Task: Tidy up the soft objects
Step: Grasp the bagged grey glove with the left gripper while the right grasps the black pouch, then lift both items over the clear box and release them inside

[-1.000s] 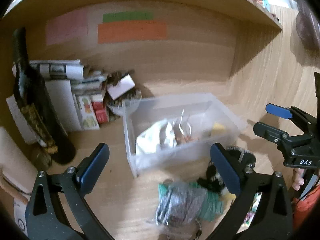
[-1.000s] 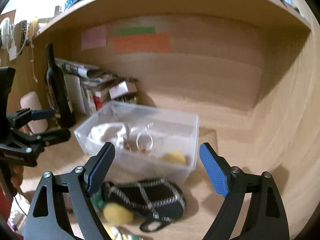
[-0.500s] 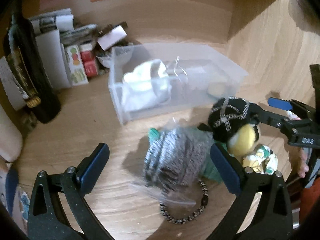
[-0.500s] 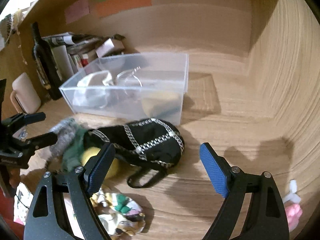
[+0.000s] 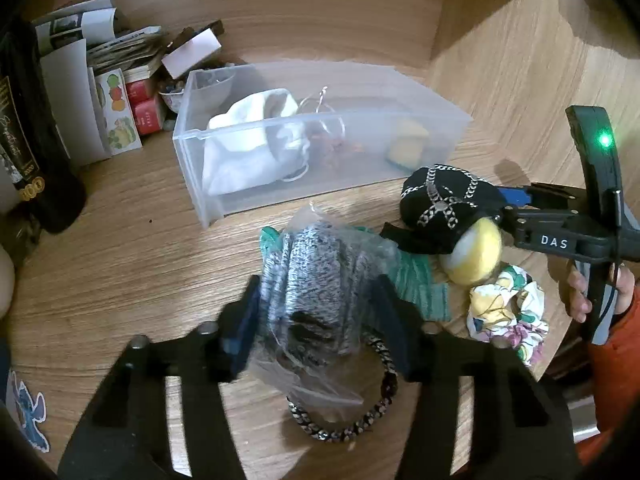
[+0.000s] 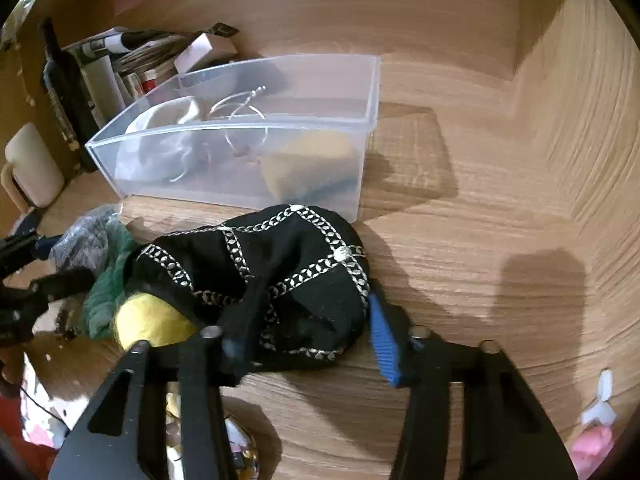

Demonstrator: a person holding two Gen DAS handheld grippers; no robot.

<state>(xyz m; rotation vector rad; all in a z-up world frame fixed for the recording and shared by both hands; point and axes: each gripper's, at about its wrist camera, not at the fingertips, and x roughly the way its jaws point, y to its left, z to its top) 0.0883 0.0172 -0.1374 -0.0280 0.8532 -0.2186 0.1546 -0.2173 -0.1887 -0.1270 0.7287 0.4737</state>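
A grey knit piece in a clear plastic bag (image 5: 320, 276) lies on the wooden shelf floor. My left gripper (image 5: 320, 320) is closing on it, and both pads touch the bag. A black pouch with silver chain trim (image 6: 260, 272) lies in front of the clear plastic bin (image 6: 224, 128). My right gripper (image 6: 308, 340) is closing on the pouch, with both fingers against its sides. A yellow felt ball (image 6: 152, 320) peeks out from under the pouch. The bin (image 5: 188, 168) holds a white cloth bag (image 5: 256, 140), a yellow sponge (image 5: 404, 144) and wire rings.
A green cloth (image 5: 416, 280), a floral fabric piece (image 5: 508, 312) and a braided cord loop (image 5: 360, 420) lie around the bag. At the back left stand a dark bottle (image 5: 28, 140) and papers and boxes (image 5: 100, 92). A wooden wall (image 6: 580, 120) closes the right side.
Both grippers came down onto the pile in front of the bin. Their jaws went from wide apart to narrow, the left around the bagged knit, the right around the black pouch.
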